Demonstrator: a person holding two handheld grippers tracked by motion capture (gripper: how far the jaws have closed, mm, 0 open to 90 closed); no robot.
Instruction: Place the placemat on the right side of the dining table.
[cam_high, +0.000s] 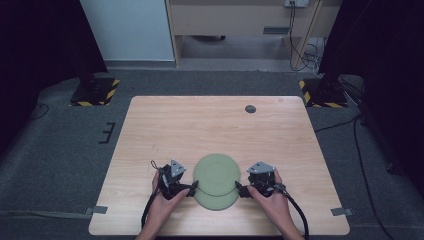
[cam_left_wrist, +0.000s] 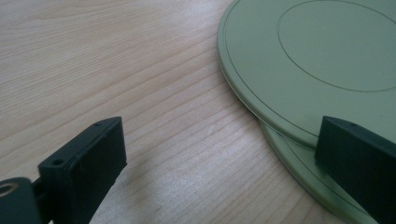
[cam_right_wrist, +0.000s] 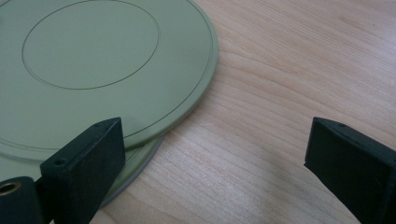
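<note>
Two flat green plates lie stacked near the table's front edge. The upper plate (cam_high: 216, 171) (cam_left_wrist: 322, 60) (cam_right_wrist: 93, 60) is shifted away from me, so the lower plate (cam_high: 218, 203) (cam_left_wrist: 299, 161) (cam_right_wrist: 137, 161) peeks out at the front. My left gripper (cam_high: 192, 188) (cam_left_wrist: 219, 163) sits open at the stack's left rim, its right jaw over the plate edge. My right gripper (cam_high: 240, 190) (cam_right_wrist: 215, 163) is open at the stack's right rim, with its left jaw over the plates. Nothing is held between either pair of jaws.
The wooden table (cam_high: 175, 125) carries a small dark round disc (cam_high: 250, 109) near its far edge. Grey tape tabs (cam_high: 99, 210) mark the front corners. Stands with hazard-striped bases (cam_high: 94, 92) flank the far side on grey carpet.
</note>
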